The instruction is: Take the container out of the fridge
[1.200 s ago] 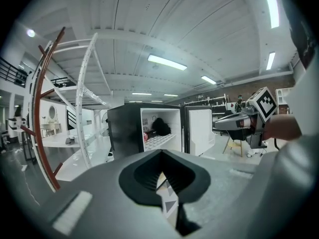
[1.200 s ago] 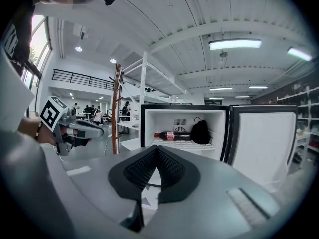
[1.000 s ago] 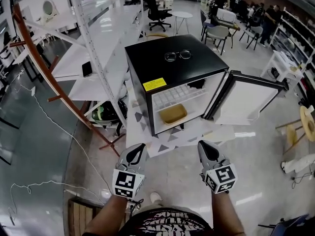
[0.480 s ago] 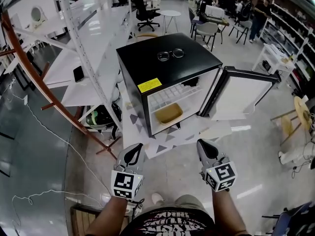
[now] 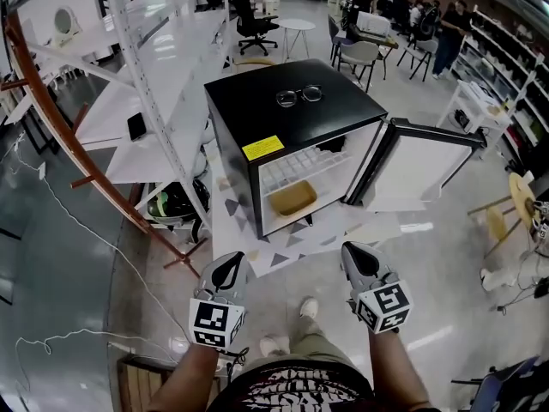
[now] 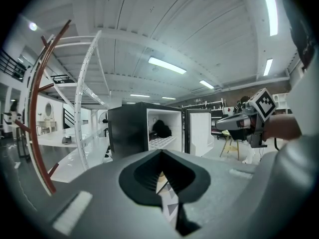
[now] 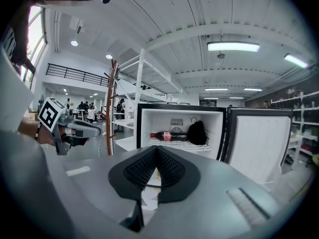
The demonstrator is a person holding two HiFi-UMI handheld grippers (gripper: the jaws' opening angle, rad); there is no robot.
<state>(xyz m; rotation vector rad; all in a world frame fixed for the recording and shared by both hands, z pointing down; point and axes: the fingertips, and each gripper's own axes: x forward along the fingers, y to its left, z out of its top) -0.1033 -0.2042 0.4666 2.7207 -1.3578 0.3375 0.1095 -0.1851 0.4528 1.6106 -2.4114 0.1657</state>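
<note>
A black mini fridge (image 5: 257,114) stands on the floor ahead with its door (image 5: 420,166) swung open to the right. A tan container (image 5: 292,199) sits on the fridge's lower level, under a wire shelf. In the right gripper view a cola bottle (image 7: 167,136) and a black object (image 7: 197,132) lie on that shelf, and the gripper's body hides the container. My left gripper (image 5: 226,271) and right gripper (image 5: 358,260) are both shut and empty. They are held side by side, well short of the fridge and pointing at it.
White shelving (image 5: 163,84) with a rust-coloured brace (image 5: 77,144) flanks the fridge's left side. Glasses (image 5: 300,95) lie on the fridge top. A patterned mat (image 5: 292,243) lies under the fridge. Cables (image 5: 77,316) trail on the left floor. Chairs and people are at the back.
A shoe has come forward on the floor between the two grippers. The fridge has shifted a little left and up in the head view. Both grippers stay shut and level.
</note>
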